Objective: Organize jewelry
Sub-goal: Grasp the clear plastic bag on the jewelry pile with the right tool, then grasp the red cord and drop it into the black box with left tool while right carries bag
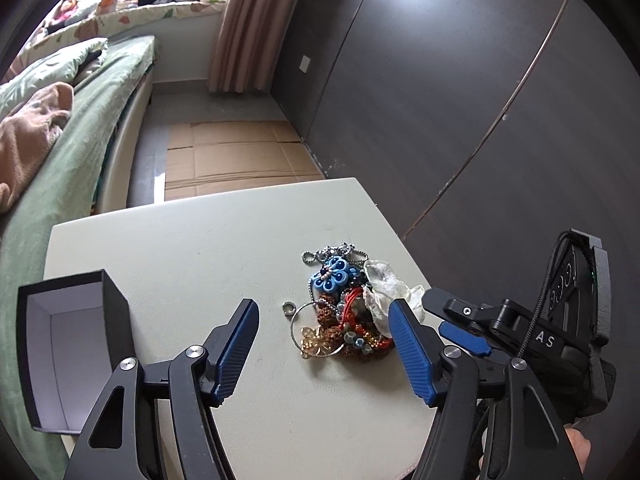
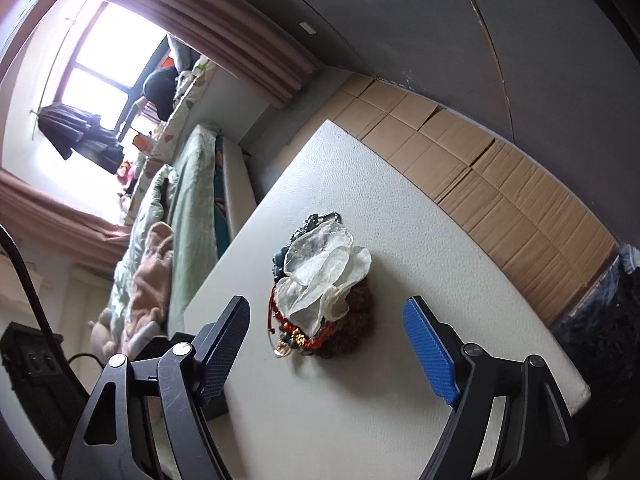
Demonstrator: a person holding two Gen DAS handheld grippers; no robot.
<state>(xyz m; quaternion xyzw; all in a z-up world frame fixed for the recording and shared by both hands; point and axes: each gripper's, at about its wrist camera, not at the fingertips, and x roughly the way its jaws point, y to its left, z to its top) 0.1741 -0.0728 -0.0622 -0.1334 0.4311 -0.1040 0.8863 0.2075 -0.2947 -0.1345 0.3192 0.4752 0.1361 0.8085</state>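
Pale tabletop (image 1: 208, 240), squarish with rounded corners, carrying everything. Beyond its far edge, flattened cardboard (image 1: 240, 152) on the floor; past its left edge, a bed with green cover (image 1: 80, 128).

Near the front left corner of the tabletop, open black box (image 1: 76, 344) with a pale lining, upright, nothing visible inside. Stands well apart from the jewelry, left of the left gripper's left finger.

Toward the right edge of the tabletop, about midway back, jewelry heap (image 1: 340, 312): a tangled pile, all touching. At its far side a silver ball chain (image 1: 332, 252); just nearer, a blue beaded flower piece (image 1: 332, 276); red cord and brown beads in the middle; a thin wire hoop and amber-gold bits at the near side. Crumpled sheer white pouch (image 2: 324, 276) draped over the heap's right side, covering much of it in the right wrist view. Small silver ring (image 1: 289, 307) lying alone just left of the heap, at the hoop's rim; touching or not, cannot tell.

Left gripper (image 1: 324, 344) above the front of the tabletop, jaws spread apart, nothing between the pads; heap just ahead, nearer the right finger, whose tip overlaps the pouch in view. Right gripper (image 2: 326, 340) likewise parted and holding nothing, heap straight ahead between the finger lines, pads clear of it on both sides.
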